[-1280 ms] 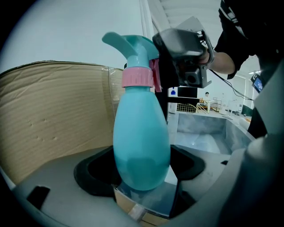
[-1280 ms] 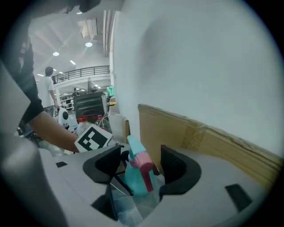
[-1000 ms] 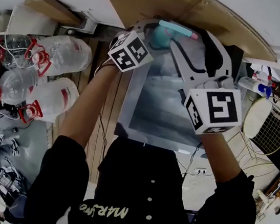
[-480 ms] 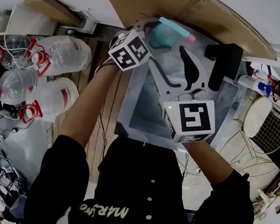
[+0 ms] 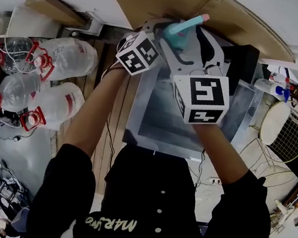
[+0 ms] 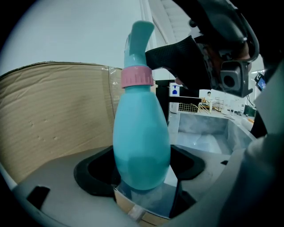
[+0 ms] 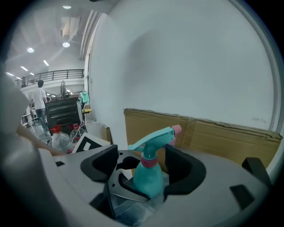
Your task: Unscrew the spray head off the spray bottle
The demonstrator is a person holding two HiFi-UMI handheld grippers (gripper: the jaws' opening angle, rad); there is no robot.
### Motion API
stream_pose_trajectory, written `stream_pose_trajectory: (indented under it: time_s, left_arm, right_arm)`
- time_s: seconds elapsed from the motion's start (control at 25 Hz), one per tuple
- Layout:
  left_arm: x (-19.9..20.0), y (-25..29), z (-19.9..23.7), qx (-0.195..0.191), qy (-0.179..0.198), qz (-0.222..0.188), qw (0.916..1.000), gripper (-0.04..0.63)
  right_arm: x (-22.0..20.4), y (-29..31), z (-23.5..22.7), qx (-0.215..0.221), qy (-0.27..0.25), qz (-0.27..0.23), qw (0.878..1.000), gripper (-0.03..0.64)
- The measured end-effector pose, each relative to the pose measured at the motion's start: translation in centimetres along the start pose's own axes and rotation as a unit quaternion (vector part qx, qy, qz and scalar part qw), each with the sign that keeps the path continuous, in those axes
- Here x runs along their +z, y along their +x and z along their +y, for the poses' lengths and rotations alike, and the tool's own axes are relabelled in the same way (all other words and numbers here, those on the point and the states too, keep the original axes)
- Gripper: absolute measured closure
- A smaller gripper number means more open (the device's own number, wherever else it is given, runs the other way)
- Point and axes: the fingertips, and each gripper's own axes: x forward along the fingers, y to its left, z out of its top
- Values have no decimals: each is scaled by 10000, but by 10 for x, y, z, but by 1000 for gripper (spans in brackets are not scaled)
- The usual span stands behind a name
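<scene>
Spanning the back, a cardboard sheet [image 5: 234,18] stood behind the grey tray [image 5: 161,112]. The left hand-held gripper [image 6: 142,173] clamped the teal spray bottle [image 6: 141,133] upright above that tray. The right hand-held gripper [image 7: 148,173], its jaws just opened wide, flanked the bottle without pressing it, and the spray head [image 7: 155,137] was still on.

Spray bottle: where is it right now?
The spray bottle sits top centre in the head view, gripped by the left hand-held gripper, in front of the cardboard sheet.
</scene>
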Motion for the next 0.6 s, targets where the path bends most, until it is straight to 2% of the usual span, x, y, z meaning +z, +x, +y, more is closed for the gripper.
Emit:
stream_pose_trajectory:
  time_s: [0.2,0.6]
  left_arm:
    - [0,2,0,-10,-8,2,10000,199]
    - [0,2,0,-15,24,27,10000,199]
  right_arm:
    - [-7,13,0,-30,-224,90,9997,281]
    - [-5,33,-6,95,-659,134,9977,406]
